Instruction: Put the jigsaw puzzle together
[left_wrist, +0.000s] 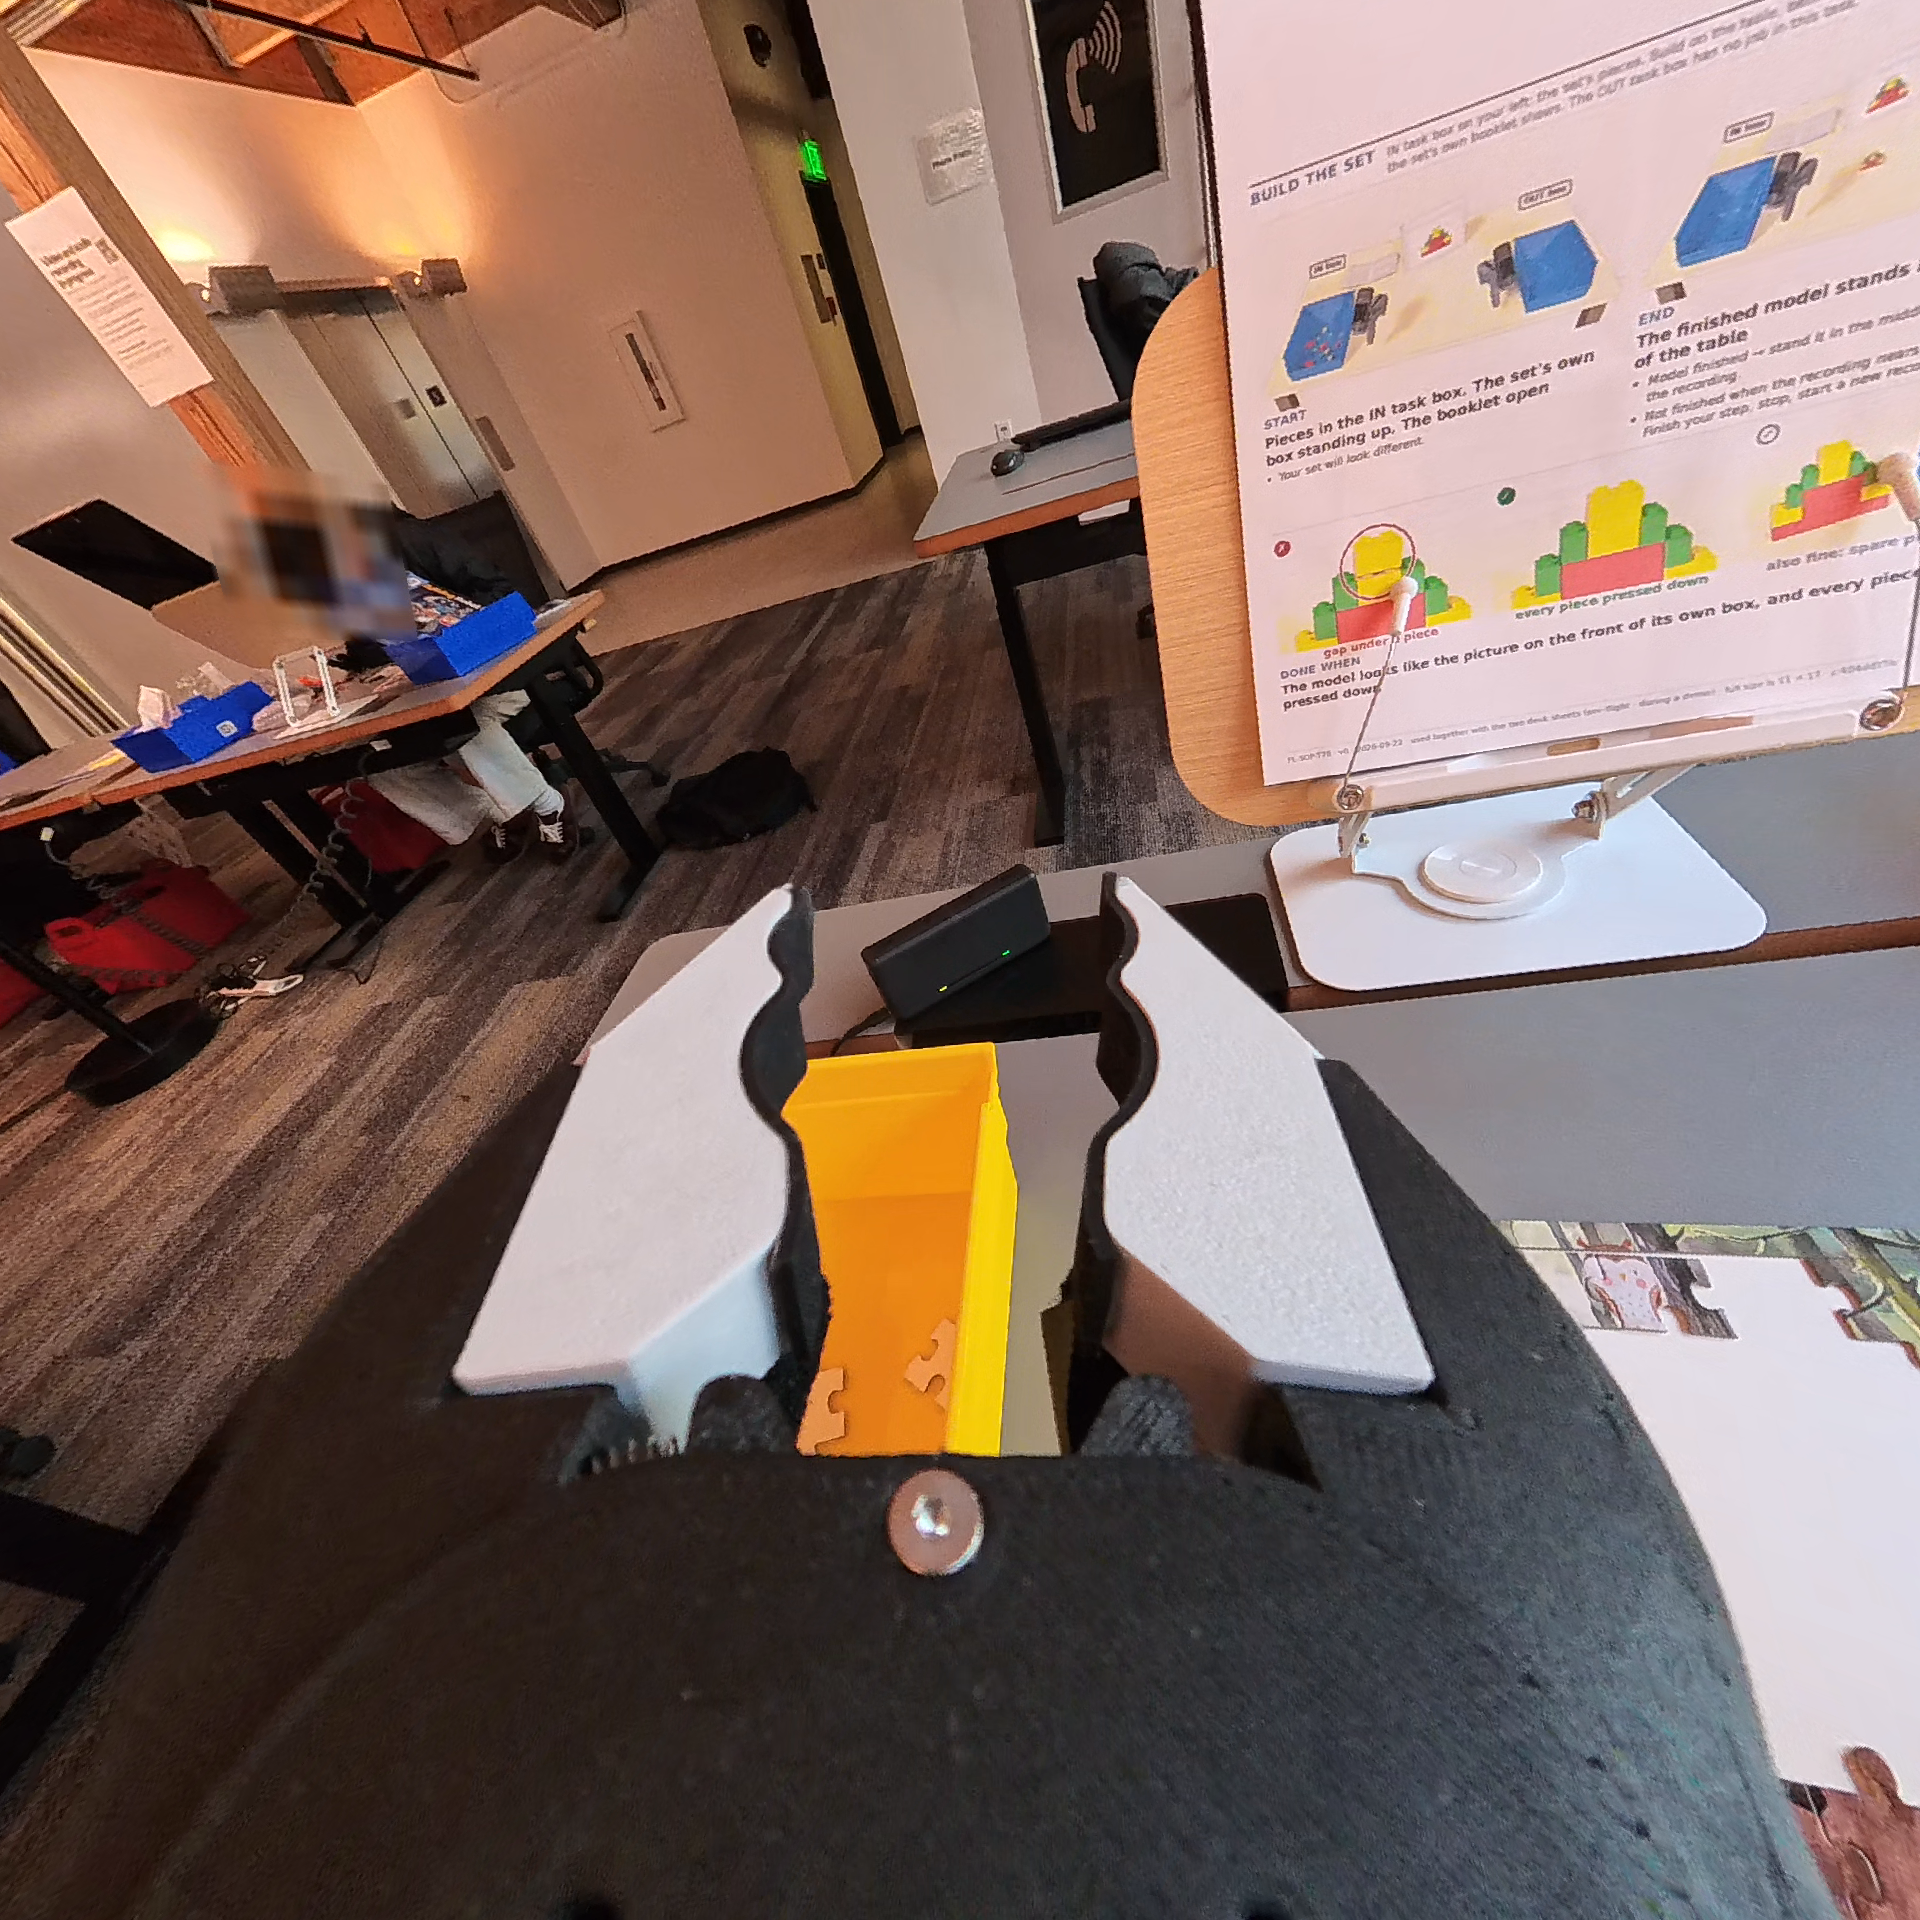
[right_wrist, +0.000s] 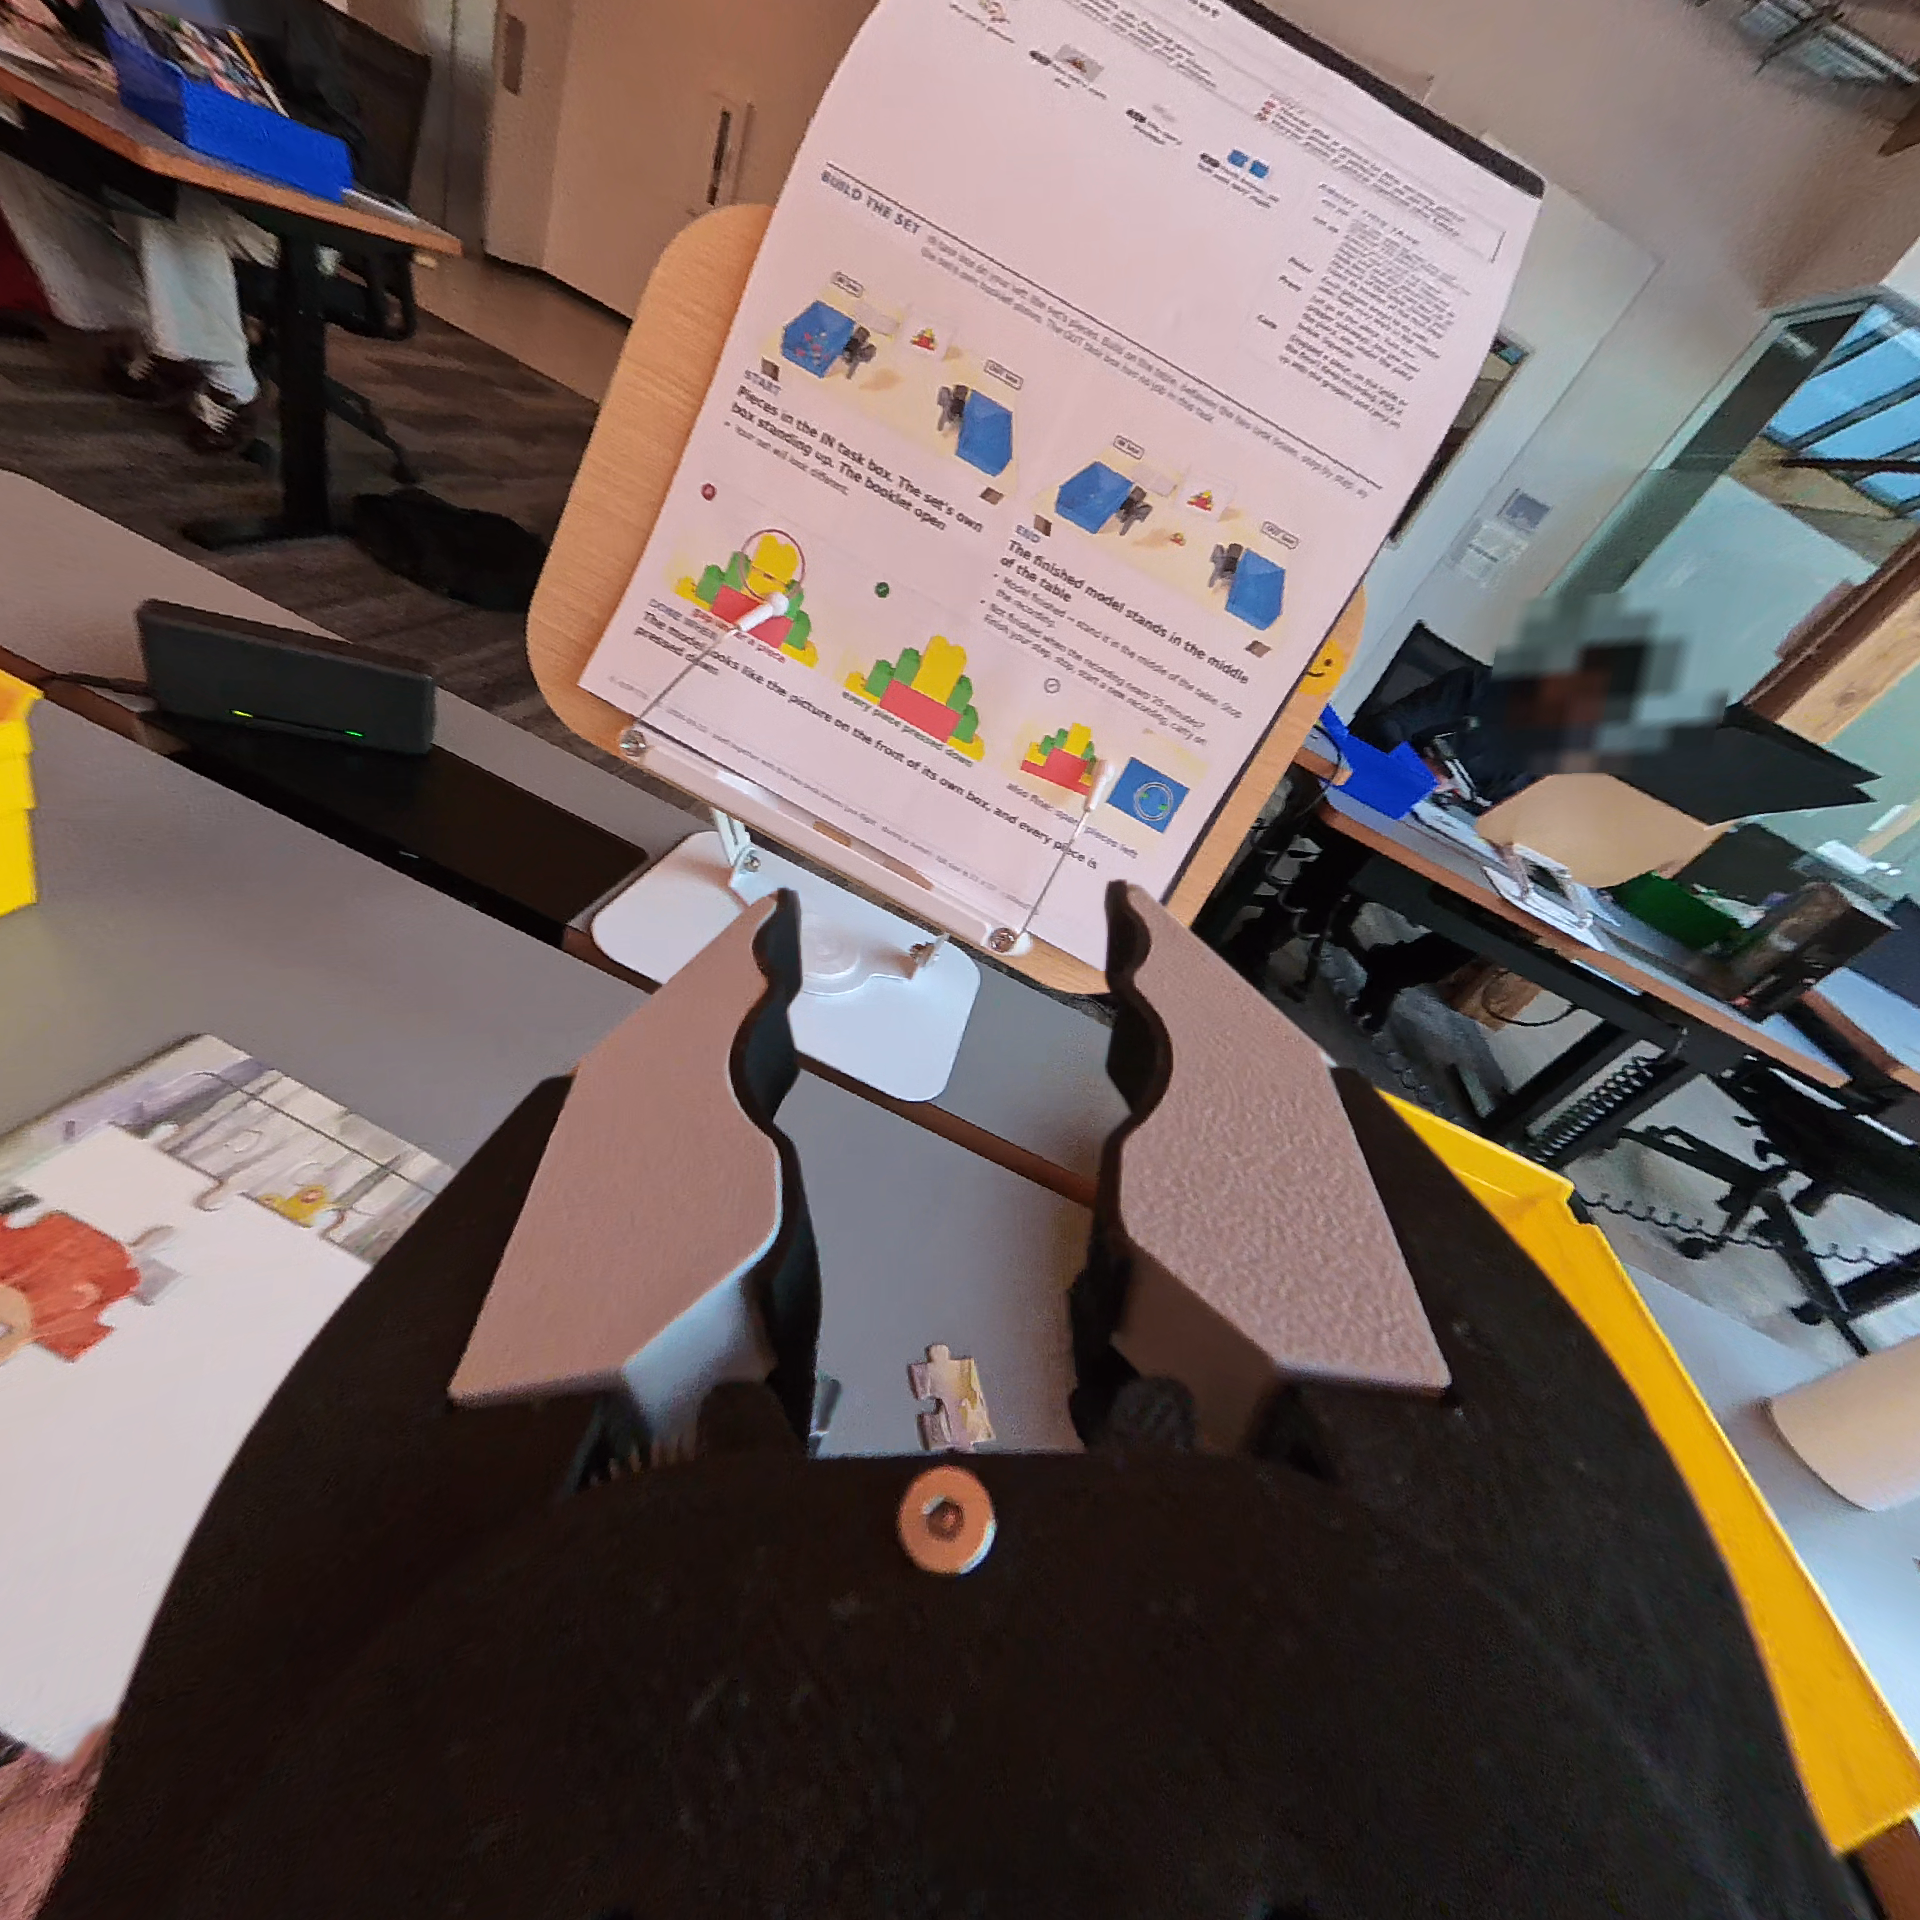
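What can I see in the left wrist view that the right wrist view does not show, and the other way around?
Only the left wrist view looks into a yellow box holding loose puzzle pieces. Only the right wrist view shows a single puzzle piece lying on the grey table, and a second yellow box at the right. Both show the partly built puzzle, the instruction sheet on its stand, a black device, and open, empty fingers.

Partly built jigsaw puzzle (right_wrist: 156, 1299) is lying flat on grey table, white middle unfilled; two loose pieces (left_wrist: 883, 1387) are sitting tan-side-up in yellow bin (left_wrist: 894, 1184); another piece (right_wrist: 951, 1397) is lying alone on table.
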